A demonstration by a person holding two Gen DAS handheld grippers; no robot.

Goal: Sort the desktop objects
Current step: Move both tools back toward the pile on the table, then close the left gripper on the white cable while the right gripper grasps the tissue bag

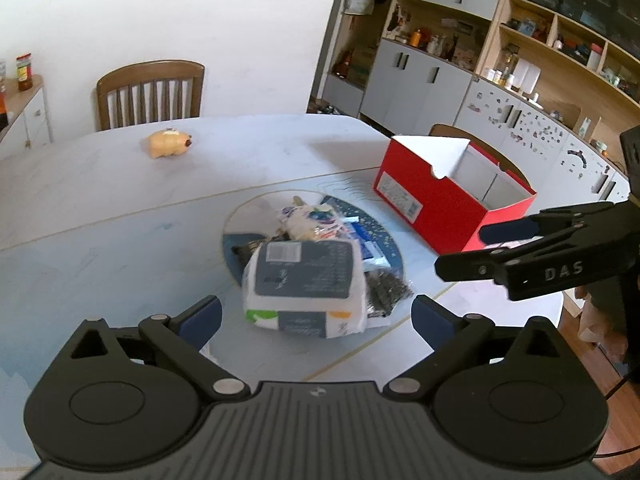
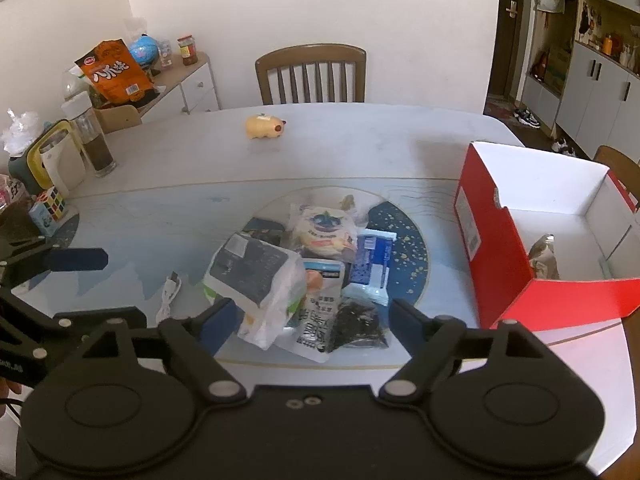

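Note:
A pile of snack packets lies on the round blue mat [image 2: 416,240] in the table's middle. On top is a grey-and-white tissue pack [image 1: 306,284] [image 2: 252,276]. Around it lie a blueberry bun packet [image 2: 324,232], a blue-white packet [image 2: 372,264], a white packet with print [image 2: 316,320] and a black packet [image 2: 360,324]. My left gripper [image 1: 316,316] is open, just short of the tissue pack. My right gripper [image 2: 312,320] is open above the pile's near edge. A red box [image 2: 500,248] [image 1: 436,208] stands open at the right with one packet [image 2: 544,260] inside.
A yellow toy animal [image 2: 266,126] sits at the table's far side before a wooden chair [image 2: 312,74]. At the left edge stand a Rubik's cube [image 2: 52,202], a bottle [image 2: 94,140] and a kettle [image 2: 60,160]. A white cable [image 2: 168,296] lies left of the pile.

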